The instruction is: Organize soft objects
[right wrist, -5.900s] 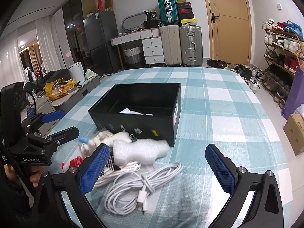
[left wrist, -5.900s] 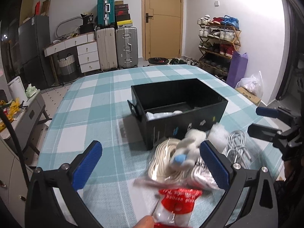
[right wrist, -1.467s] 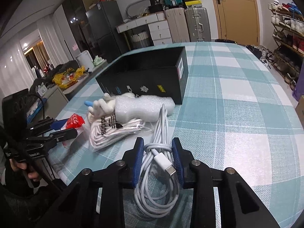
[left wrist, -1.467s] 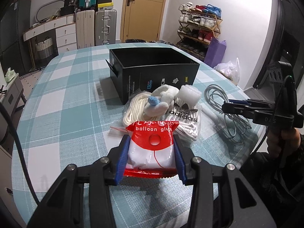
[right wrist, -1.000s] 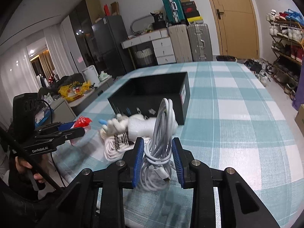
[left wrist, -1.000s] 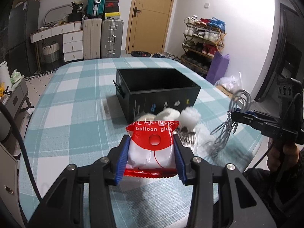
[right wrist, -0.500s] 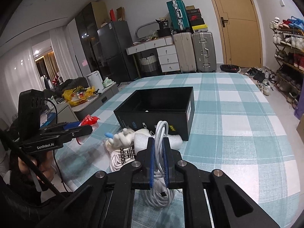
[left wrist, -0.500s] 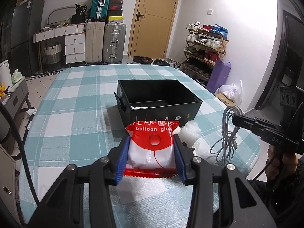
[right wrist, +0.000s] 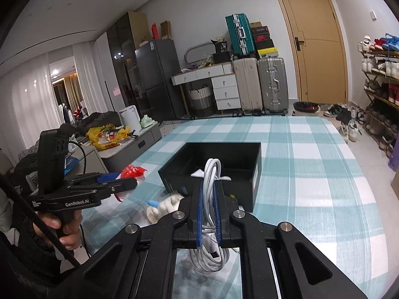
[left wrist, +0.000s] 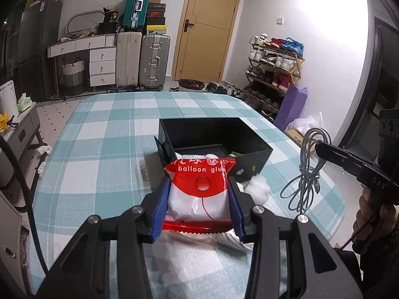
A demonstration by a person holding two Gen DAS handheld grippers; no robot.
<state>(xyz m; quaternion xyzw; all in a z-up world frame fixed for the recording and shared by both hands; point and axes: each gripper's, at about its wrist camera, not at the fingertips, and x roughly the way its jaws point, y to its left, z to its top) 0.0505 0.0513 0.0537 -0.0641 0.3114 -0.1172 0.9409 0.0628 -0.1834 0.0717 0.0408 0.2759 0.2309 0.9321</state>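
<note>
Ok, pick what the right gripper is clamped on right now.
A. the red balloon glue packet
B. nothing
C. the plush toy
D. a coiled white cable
D: the right gripper is shut on the coiled white cable, its loops hanging clear above the table; the left gripper holds the balloon glue packet.
</note>
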